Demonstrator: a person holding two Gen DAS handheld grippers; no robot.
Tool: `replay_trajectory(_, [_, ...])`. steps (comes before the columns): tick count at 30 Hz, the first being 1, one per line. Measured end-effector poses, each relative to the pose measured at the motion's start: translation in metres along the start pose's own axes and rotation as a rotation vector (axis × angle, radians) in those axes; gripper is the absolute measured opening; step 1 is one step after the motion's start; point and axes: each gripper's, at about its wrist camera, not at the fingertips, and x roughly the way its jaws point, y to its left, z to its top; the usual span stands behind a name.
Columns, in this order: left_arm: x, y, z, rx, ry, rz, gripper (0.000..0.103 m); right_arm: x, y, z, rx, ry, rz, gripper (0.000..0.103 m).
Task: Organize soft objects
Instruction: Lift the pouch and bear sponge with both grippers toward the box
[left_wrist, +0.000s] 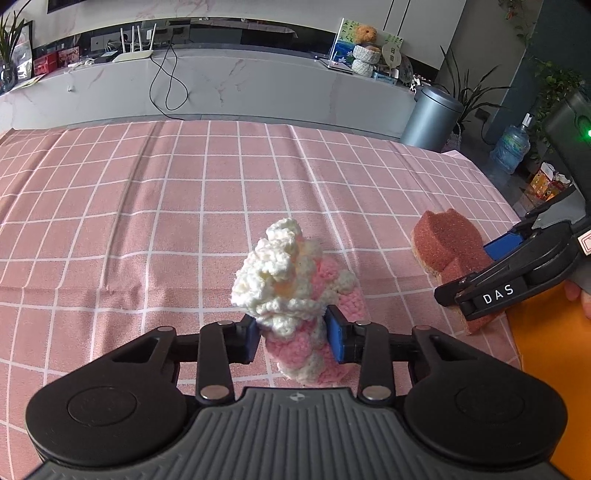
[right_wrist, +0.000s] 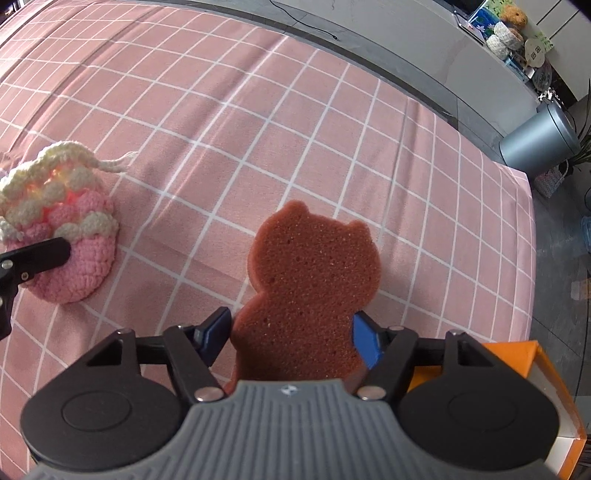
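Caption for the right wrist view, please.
Right tool straddling a brown bear-shaped sponge on the pink checked cloth, with a pink crocheted pouch off to the left.

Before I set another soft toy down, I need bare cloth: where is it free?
Free: the checked tablecloth beyond and left of the crocheted pouch. Crowded: the right edge, with the bear sponge and orange box.

Right tongs (right_wrist: 290, 332) straddle bear sponge (right_wrist: 310, 280) on the desk (right_wrist: 258, 122), blue pads at its flanks; contact unclear. Knit pouch (right_wrist: 62, 225) far left, left tongs' finger (right_wrist: 40, 256) on it. Orange box (right_wrist: 532, 365) bottom right.
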Motion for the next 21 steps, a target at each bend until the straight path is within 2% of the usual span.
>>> replay_trajectory(10, [-0.02,0.001,-0.01,-0.001,-0.01,-0.024,0.033,-0.031,0.032,-0.024,-0.01,-0.05,0.135,0.068])
replay_trajectory(15, [-0.044,0.005,-0.032,-0.012,0.003,-0.044,0.033,-0.053,0.06,-0.049,-0.022,-0.052,0.232,0.068])
replay_trajectory(21, [-0.078,0.014,-0.066,-0.054,0.031,-0.072,0.033,-0.081,0.102,-0.092,-0.058,-0.118,0.257,0.068])
